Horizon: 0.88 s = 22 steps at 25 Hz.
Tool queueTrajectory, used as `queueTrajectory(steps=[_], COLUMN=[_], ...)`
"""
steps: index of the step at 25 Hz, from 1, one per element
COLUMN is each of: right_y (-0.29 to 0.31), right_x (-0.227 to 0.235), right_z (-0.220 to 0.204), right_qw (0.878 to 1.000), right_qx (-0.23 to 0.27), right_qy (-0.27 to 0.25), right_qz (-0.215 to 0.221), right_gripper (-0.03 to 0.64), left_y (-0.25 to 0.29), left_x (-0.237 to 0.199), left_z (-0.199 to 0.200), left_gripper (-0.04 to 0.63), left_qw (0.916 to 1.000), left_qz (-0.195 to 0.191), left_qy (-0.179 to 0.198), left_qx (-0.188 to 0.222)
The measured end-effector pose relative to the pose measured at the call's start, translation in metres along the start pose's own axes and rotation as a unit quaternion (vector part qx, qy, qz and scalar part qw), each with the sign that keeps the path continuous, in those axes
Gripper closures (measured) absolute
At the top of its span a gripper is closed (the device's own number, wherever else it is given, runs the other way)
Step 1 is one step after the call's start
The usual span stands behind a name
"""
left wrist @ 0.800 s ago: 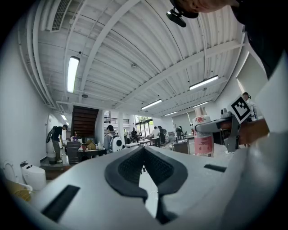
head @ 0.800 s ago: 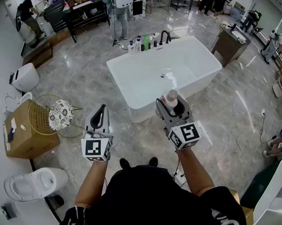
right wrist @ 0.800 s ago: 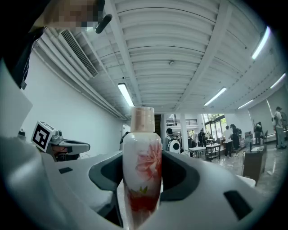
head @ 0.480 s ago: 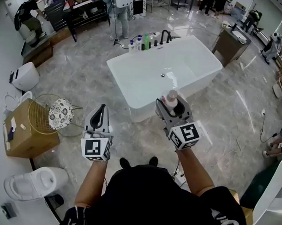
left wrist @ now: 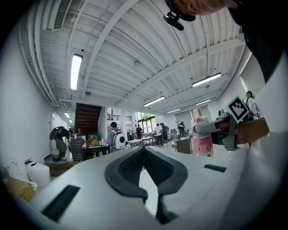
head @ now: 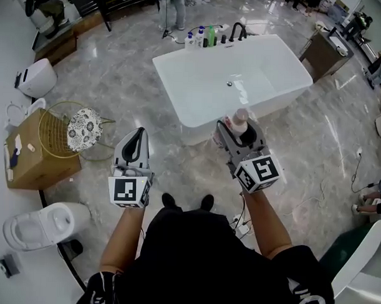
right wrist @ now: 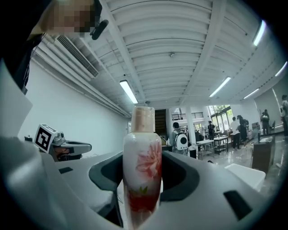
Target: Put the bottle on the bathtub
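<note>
A white bottle (right wrist: pixel 142 170) with a red flower print and a beige cap stands upright between the jaws of my right gripper (head: pixel 238 132), which is shut on it. In the head view the bottle (head: pixel 239 120) sits just short of the near rim of the white bathtub (head: pixel 185 117). The same bottle (left wrist: pixel 202 137) shows at the right of the left gripper view. My left gripper (head: pixel 135 146) is held to the left over the floor, its jaws pressed together with nothing in them.
Several bottles (head: pixel 204 38) and a black tap (head: pixel 237 32) stand on the tub's far rim. A wire basket (head: pixel 60 135), a cardboard box (head: pixel 29 155) and two toilets (head: pixel 41 224) are at the left. People stand at the back of the hall.
The tub and floor have slid in the head view as the person stepped closer; the bottle in my right gripper now sits nearer the tub's near rim. Both grippers keep their pose.
</note>
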State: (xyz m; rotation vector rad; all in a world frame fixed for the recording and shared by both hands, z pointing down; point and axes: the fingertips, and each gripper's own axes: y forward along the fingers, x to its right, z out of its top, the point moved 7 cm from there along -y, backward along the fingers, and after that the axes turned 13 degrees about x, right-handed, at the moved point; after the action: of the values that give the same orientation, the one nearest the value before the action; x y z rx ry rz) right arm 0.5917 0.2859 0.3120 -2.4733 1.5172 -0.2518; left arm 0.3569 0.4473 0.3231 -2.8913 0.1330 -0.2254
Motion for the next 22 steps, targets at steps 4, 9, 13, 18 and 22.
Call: queueTrajectory(steps=[4, 9, 13, 18, 22], right_y=[0.026, 0.067, 0.097, 0.130, 0.154], right_x=[-0.018, -0.047, -0.068, -0.079, -0.074], right_z=[-0.014, -0.022, -0.031, -0.041, -0.052], right_qw=[1.000, 1.000, 1.000, 1.000, 1.000], right_qx=[-0.012, -0.011, -0.004, -0.008, -0.015], right_qy=[0.004, 0.001, 0.009, 0.005, 0.002], right_qz=[0.000, -0.001, -0.008, -0.006, -0.004], right_gripper=[0.390, 0.390, 0.390, 0.390, 0.390], left_y=[-0.011, -0.016, -0.020, -0.016, -0.005], left_x=[-0.033, -0.087, -0.132, -0.170, -0.188], left_z=[-0.011, -0.016, -0.020, -0.030, -0.039], left_gripper=[0.586, 0.586, 0.586, 0.586, 0.586], left_qw=[0.9999, 1.0000, 0.9999, 0.9999, 0.9999], left_qz=[0.008, 0.003, -0.009, -0.007, -0.003], left_qy=[0.000, -0.004, 0.003, -0.002, -0.005], left_qx=[-0.007, -0.004, -0.002, -0.010, -0.011])
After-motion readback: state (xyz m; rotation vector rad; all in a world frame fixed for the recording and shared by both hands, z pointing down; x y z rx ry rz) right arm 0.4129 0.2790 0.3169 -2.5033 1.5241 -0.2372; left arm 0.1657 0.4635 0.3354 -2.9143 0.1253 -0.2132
